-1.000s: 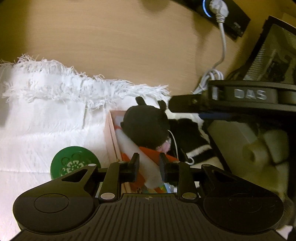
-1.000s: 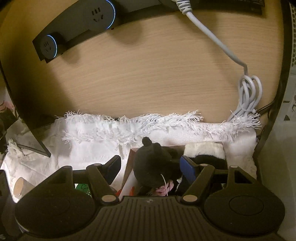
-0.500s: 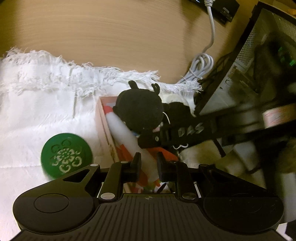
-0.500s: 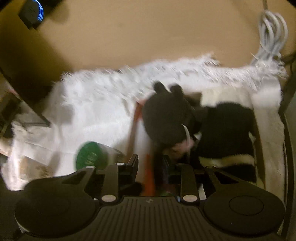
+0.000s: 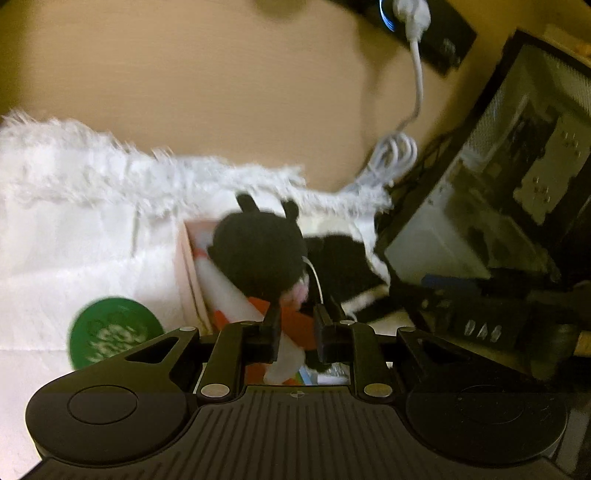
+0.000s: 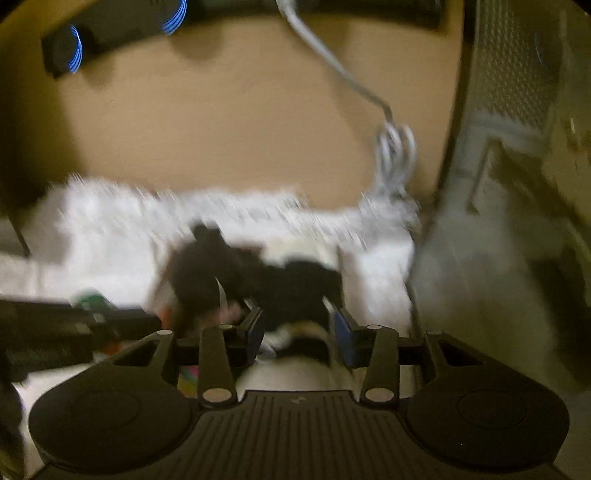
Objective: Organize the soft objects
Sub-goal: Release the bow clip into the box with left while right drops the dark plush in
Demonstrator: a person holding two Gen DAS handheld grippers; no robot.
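A pink box (image 5: 186, 273) on the white fringed cloth (image 5: 74, 229) holds a round black plush with small ears (image 5: 258, 254) and an orange and white soft toy (image 5: 295, 321). My left gripper (image 5: 300, 332) is shut on that orange and white toy at the box's near end. A black and white plush (image 6: 295, 288) lies at the right side of the box. My right gripper (image 6: 298, 330) straddles its white stripe, jaws opening; the blurred view shows no firm pinch. Its dark body (image 5: 480, 328) also shows in the left wrist view.
A green round lid (image 5: 110, 332) lies on the cloth left of the box. A computer case (image 5: 498, 192) stands close on the right. A coiled white cable (image 5: 395, 155) and a black power strip (image 6: 110, 33) lie on the wooden surface behind.
The right gripper has shifted right, from over the round black plush to over the black and white plush, with its jaws wider than half a second ago. The left gripper keeps its grip.
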